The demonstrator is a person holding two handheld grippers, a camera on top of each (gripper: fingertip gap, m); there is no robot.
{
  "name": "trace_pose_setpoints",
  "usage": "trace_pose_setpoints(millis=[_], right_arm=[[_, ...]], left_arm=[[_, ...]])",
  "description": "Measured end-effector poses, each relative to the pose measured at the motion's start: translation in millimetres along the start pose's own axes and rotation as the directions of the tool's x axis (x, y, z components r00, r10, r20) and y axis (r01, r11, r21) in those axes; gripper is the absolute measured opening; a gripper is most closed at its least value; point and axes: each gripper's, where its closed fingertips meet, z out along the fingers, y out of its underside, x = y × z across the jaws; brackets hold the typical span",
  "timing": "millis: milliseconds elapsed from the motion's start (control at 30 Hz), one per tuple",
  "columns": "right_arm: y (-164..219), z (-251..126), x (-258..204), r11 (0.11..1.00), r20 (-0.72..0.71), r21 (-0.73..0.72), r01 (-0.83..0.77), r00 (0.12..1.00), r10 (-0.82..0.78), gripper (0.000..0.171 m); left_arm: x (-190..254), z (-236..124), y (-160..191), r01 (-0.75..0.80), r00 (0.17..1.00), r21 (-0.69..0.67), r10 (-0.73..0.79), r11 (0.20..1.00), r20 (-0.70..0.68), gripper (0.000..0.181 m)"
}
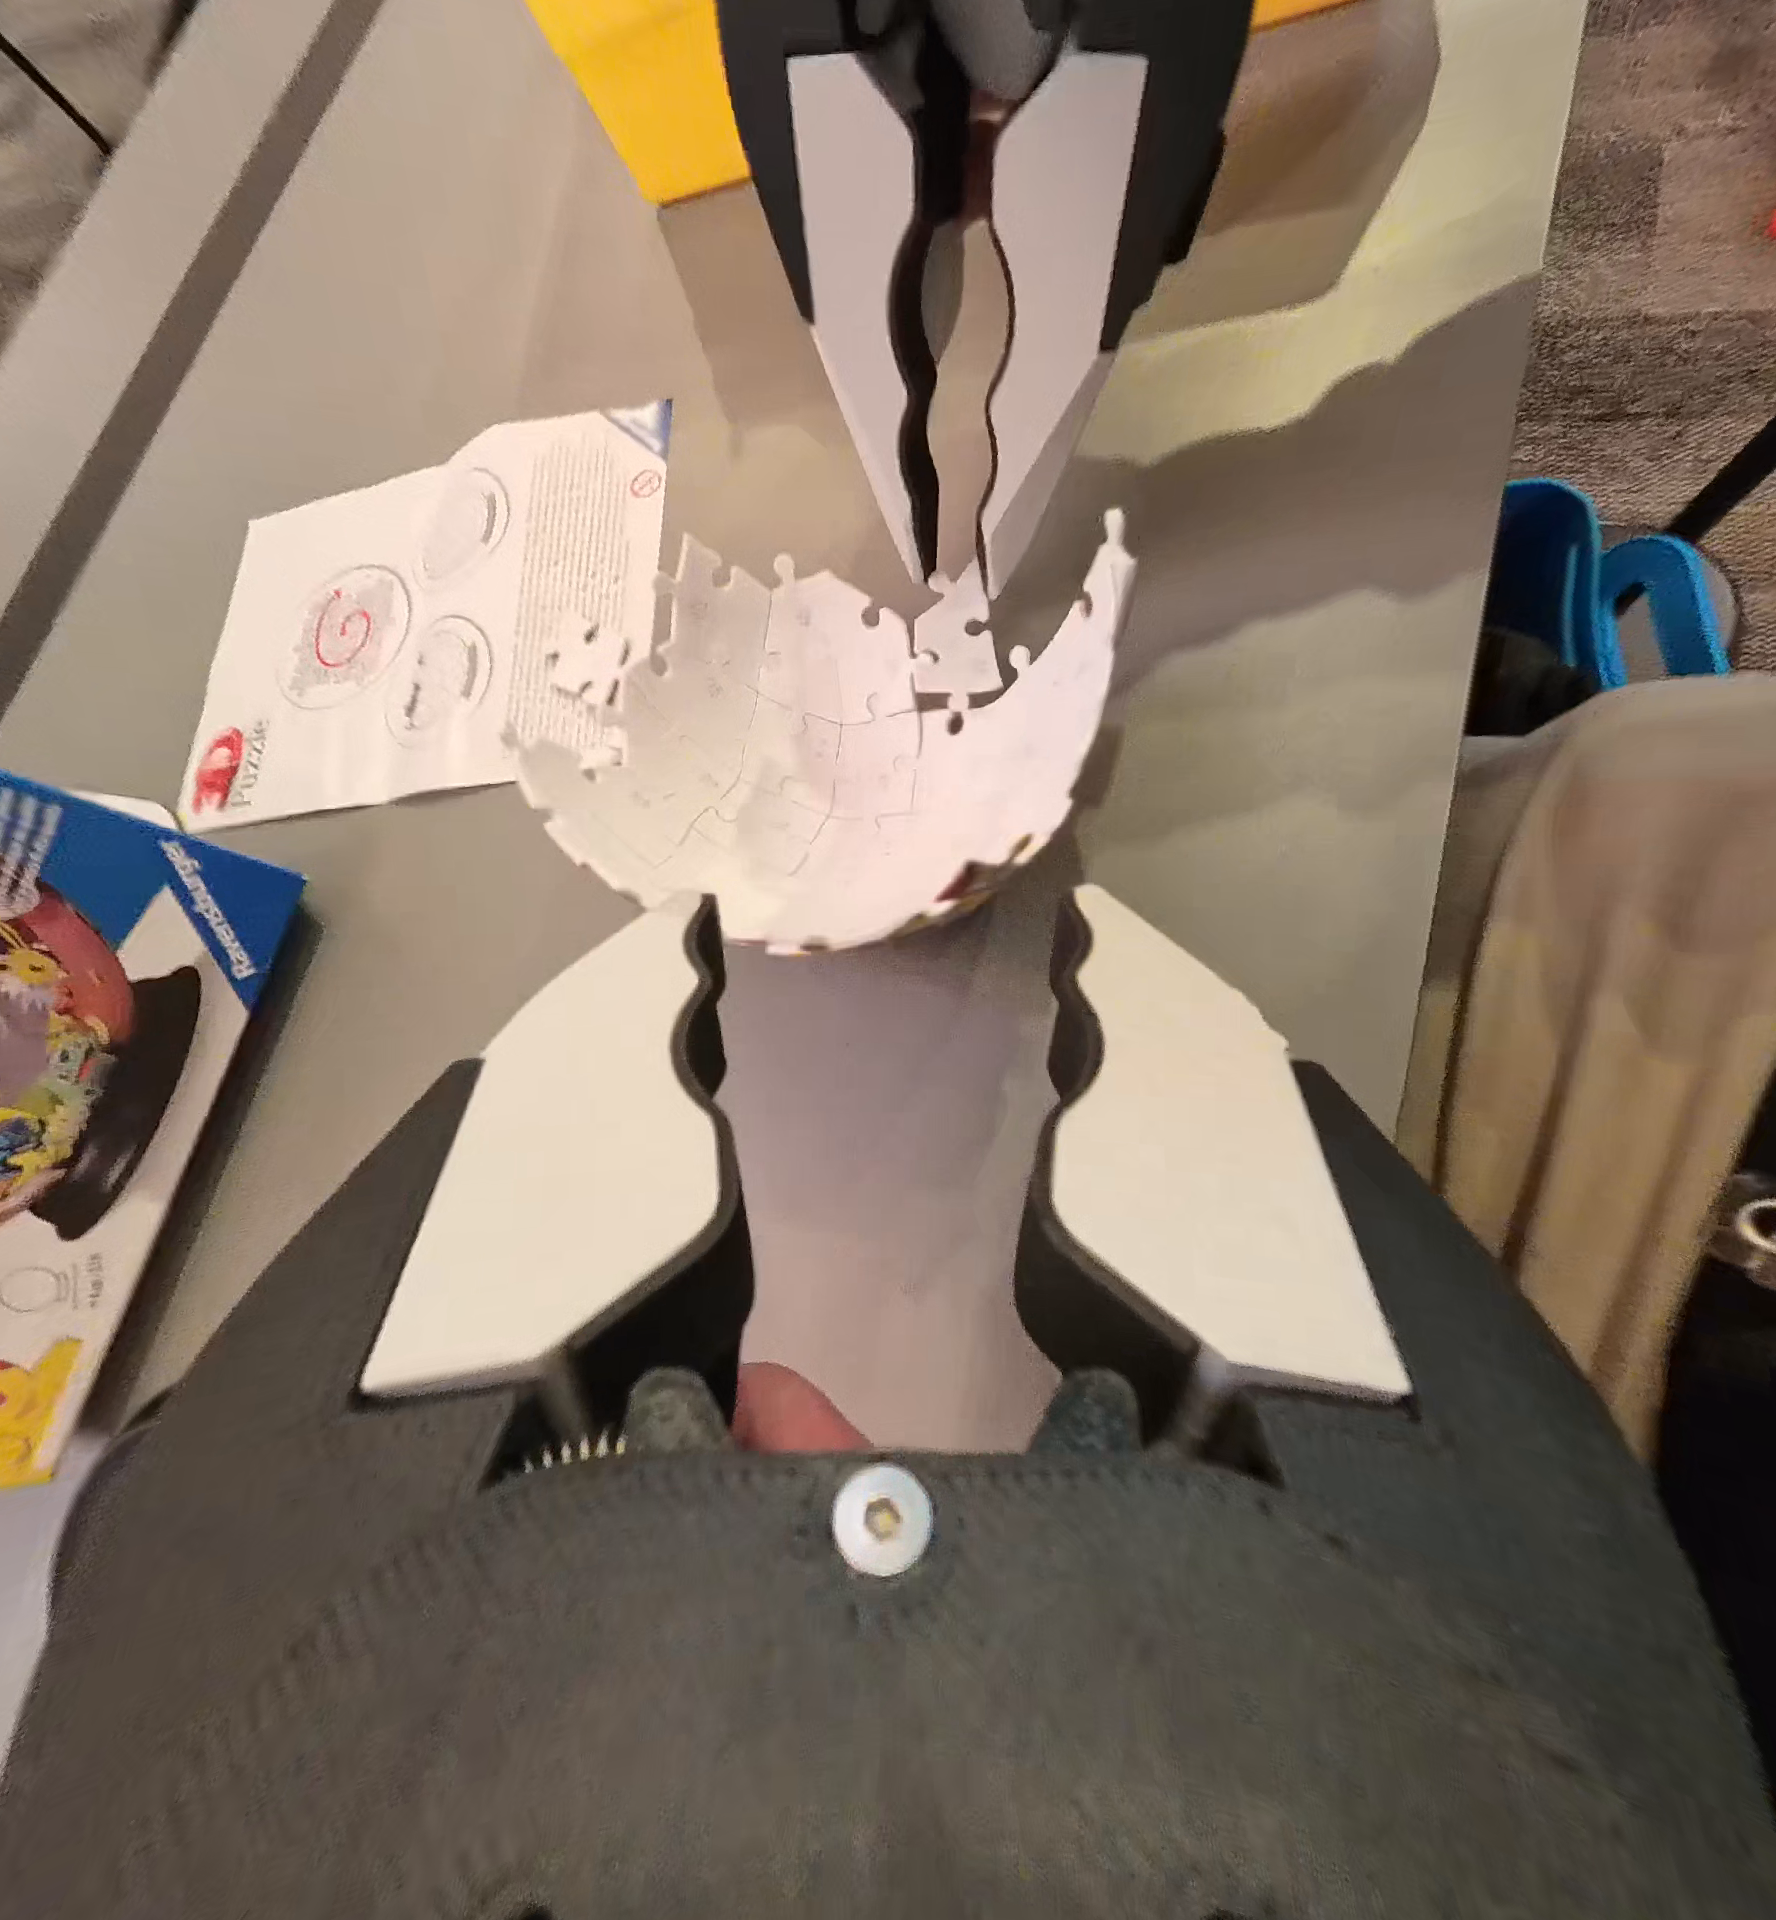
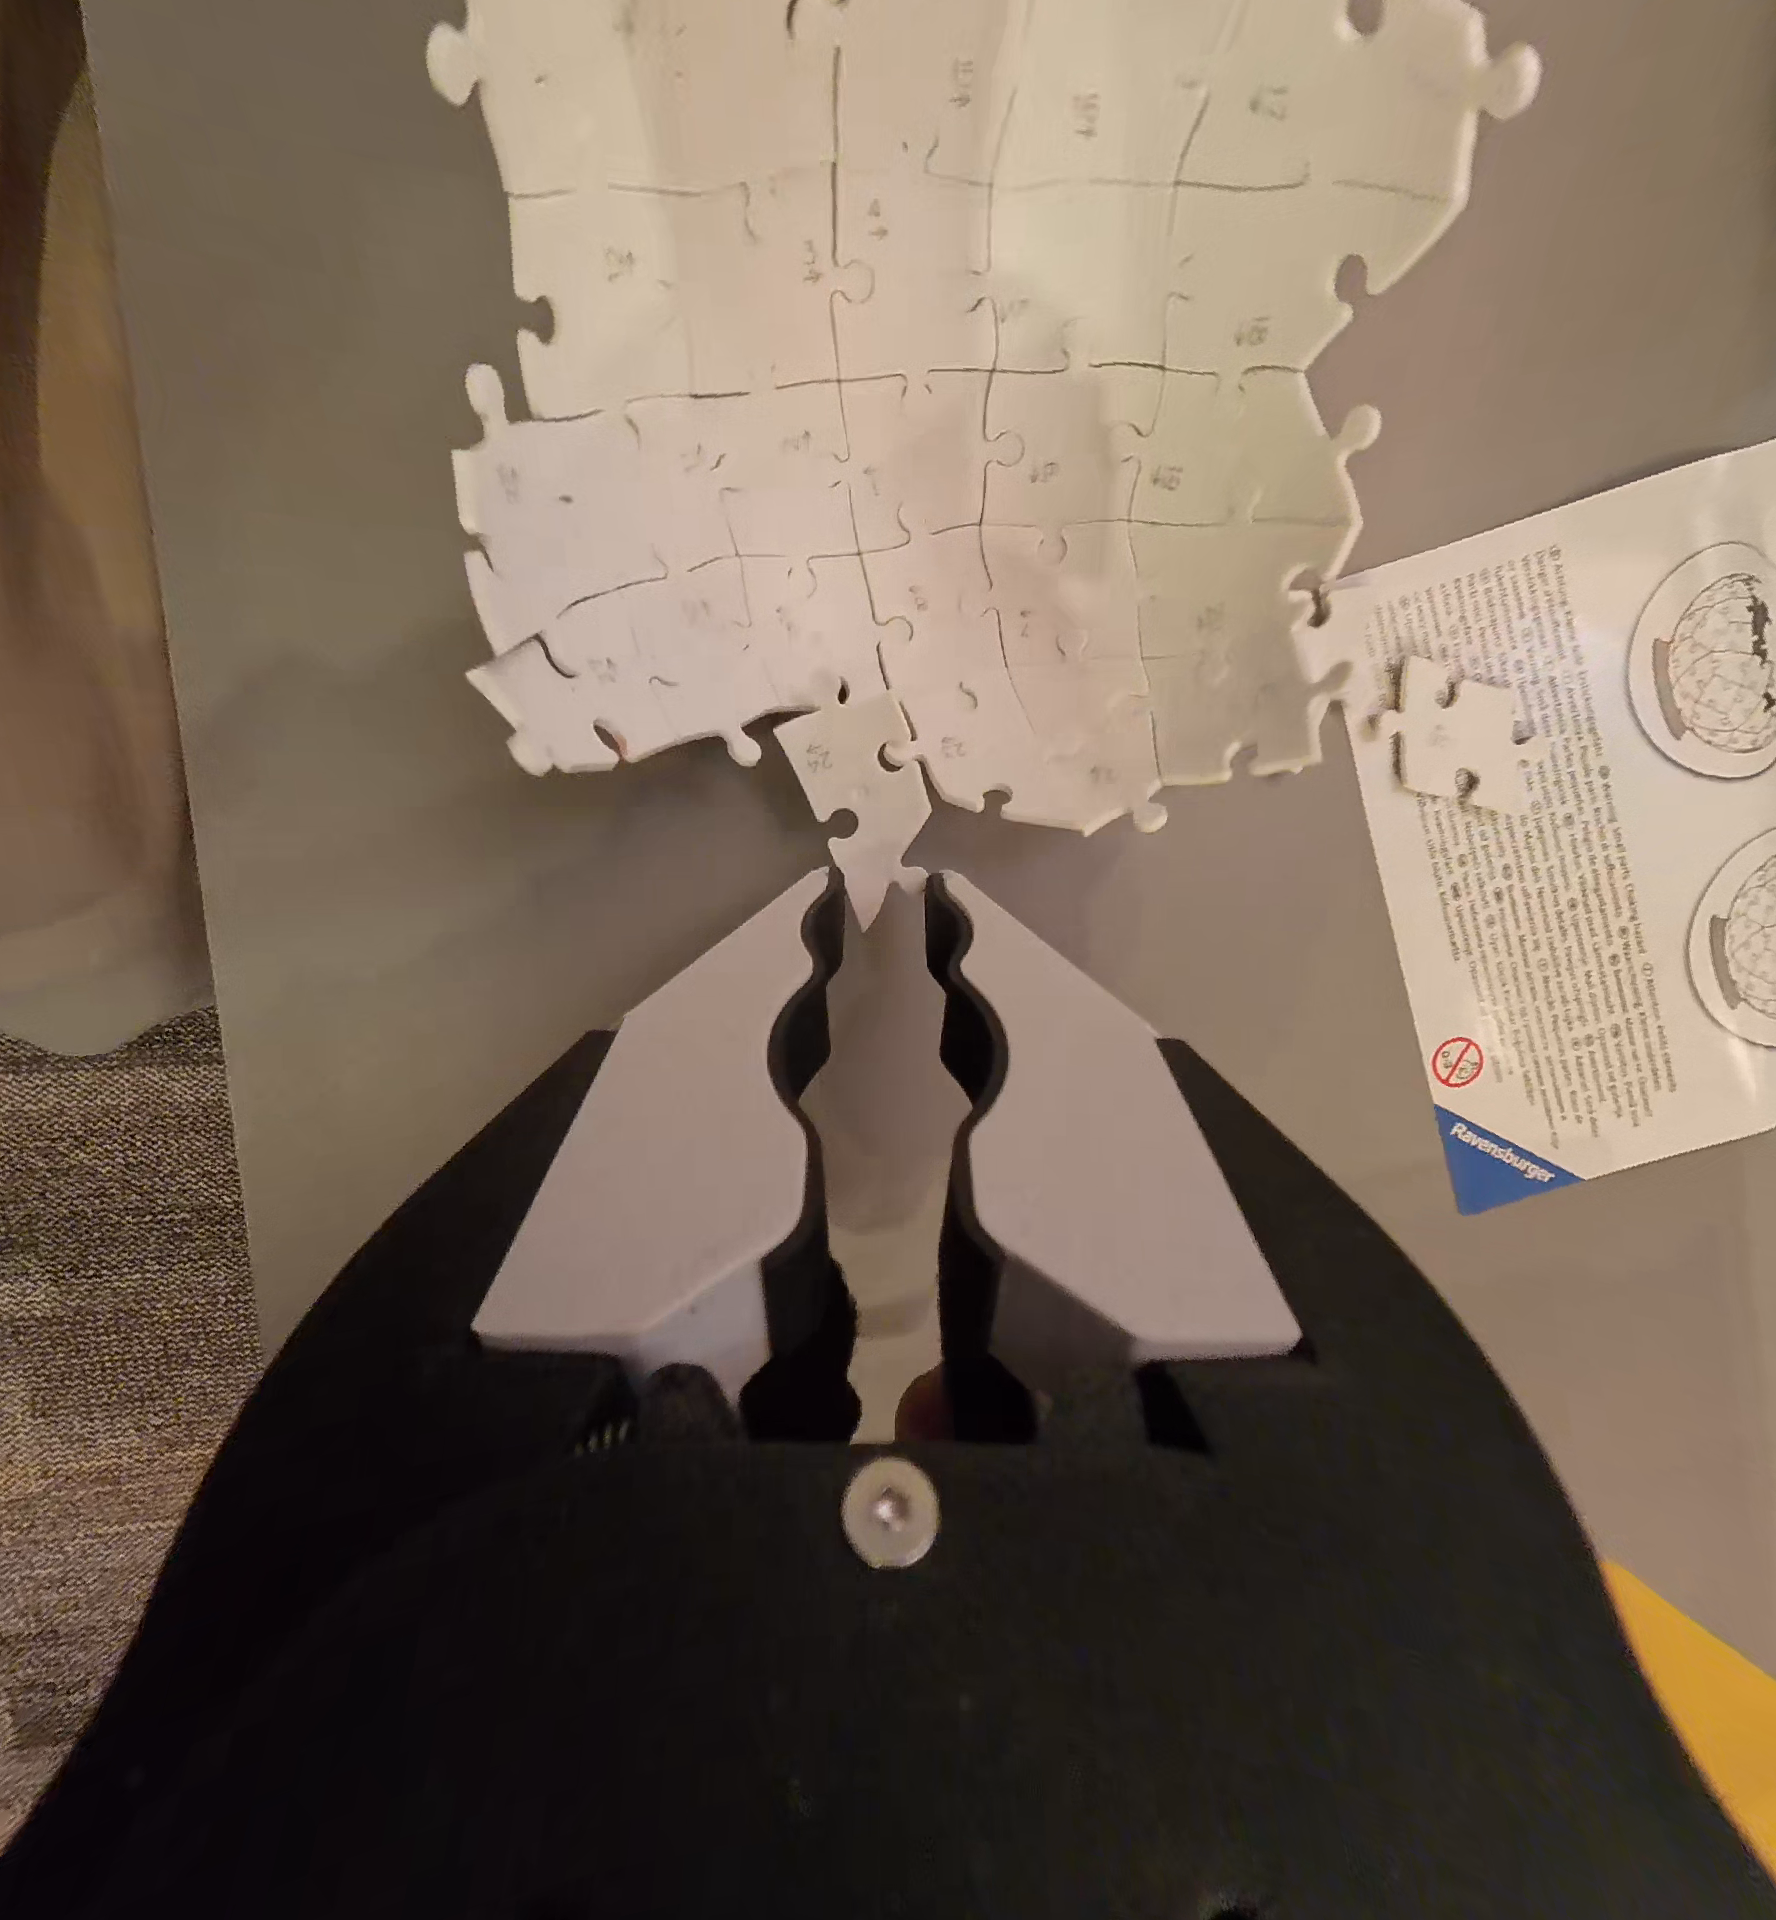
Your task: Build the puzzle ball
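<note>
A partly built puzzle ball shell [image 1: 842,769], white inside with printed colour outside, hangs above the grey table [image 1: 468,291]. My left gripper [image 1: 884,920] is shut on the shell's near lower edge. My right gripper [image 1: 951,571] comes in from the far side, shut on a single white puzzle piece [image 1: 957,639] set at the shell's far rim. In the right wrist view the right gripper [image 2: 879,883] pinches that piece [image 2: 858,795] by a corner at the near rim of the shell [image 2: 915,416]. Another piece [image 2: 1455,743] hangs loosely at the shell's edge.
A folded instruction sheet [image 1: 416,634] lies on the table behind the shell and also shows in the right wrist view [image 2: 1611,831]. The blue puzzle box [image 1: 73,1091] lies at the left. A yellow box [image 1: 645,94] stands at the back. A blue container [image 1: 1611,613] and beige cloth [image 1: 1632,987] are at the right. The left gripper's tips are roughly 12 cm from the right gripper's.
</note>
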Motion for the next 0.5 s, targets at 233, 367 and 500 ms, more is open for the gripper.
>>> trace_pose_setpoints(millis=[233,367,500], right_arm=[[-2.1,3.1,-5.5,1.000,-0.006,-0.005,-0.024,1.000,0.024,0.014],[-3.0,4.4,-4.2,0.999,-0.009,-0.007,-0.032,0.999,0.032,0.014],[-2.1,2.7,-2.3,0.999,-0.010,-0.005,-0.040,0.999,0.040,0.014]], left_arm=[[-0.2,19.9,6.0,-0.292,0.955,0.028,0.289,0.956,0.068,0.049],[-1.5,27.6,9.8,-0.447,0.893,-0.013,0.447,0.895,0.044,0.032],[-4.5,29.1,11.3,-0.532,0.846,-0.041,0.533,0.846,-0.001,0.027]])
